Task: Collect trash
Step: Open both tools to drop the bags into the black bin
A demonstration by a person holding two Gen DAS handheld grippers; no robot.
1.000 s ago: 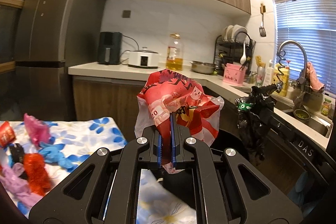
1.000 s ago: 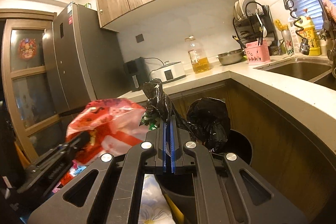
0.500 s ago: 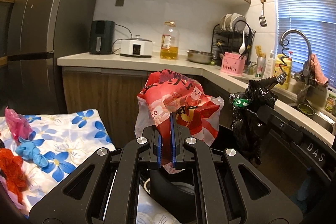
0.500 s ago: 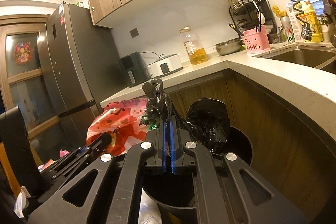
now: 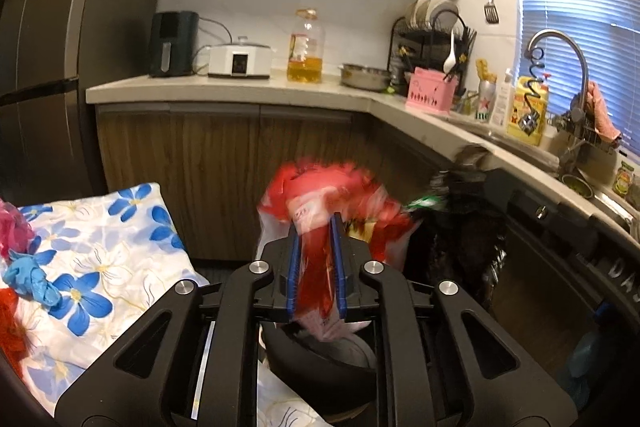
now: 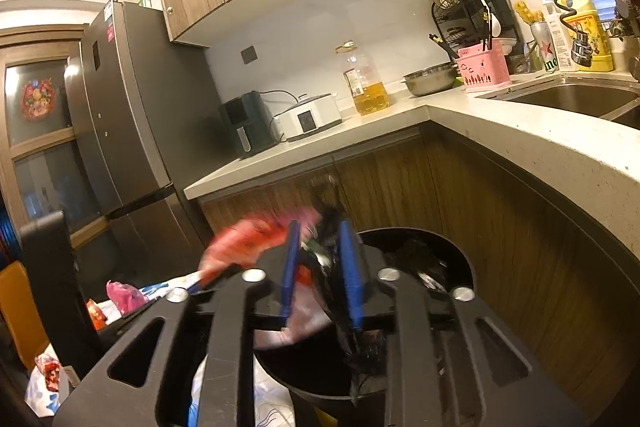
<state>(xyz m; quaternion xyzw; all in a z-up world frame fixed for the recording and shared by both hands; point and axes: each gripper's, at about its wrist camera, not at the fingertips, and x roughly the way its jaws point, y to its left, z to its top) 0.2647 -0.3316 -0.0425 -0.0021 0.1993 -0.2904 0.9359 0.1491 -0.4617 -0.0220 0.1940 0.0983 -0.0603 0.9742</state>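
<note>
My left gripper (image 5: 314, 263) has its jaws apart, and a red and white plastic bag (image 5: 340, 207), blurred by motion, slips down between them over the black trash bin (image 5: 316, 355). My right gripper (image 6: 318, 271) is also open, and a black plastic bag (image 6: 344, 311) drops between its blue fingers (image 6: 350, 279) into the same bin (image 6: 452, 255). The red bag (image 6: 248, 243) shows blurred to the left of it. The black bag (image 5: 460, 227) and the right gripper's body show at the right of the left wrist view.
A table with a blue-flowered cloth (image 5: 100, 247) holds a blue glove (image 5: 30, 277) and pink and red trash at the left. Wooden cabinets (image 5: 224, 175) and the counter (image 5: 248, 87) stand behind the bin. The sink counter (image 6: 552, 163) curves close on the right. A fridge (image 6: 132, 131) stands left.
Both grippers have opened from shut. The red bag and the black bag have left the jaws and are falling into the bin. Both views have tilted down toward the bin.
</note>
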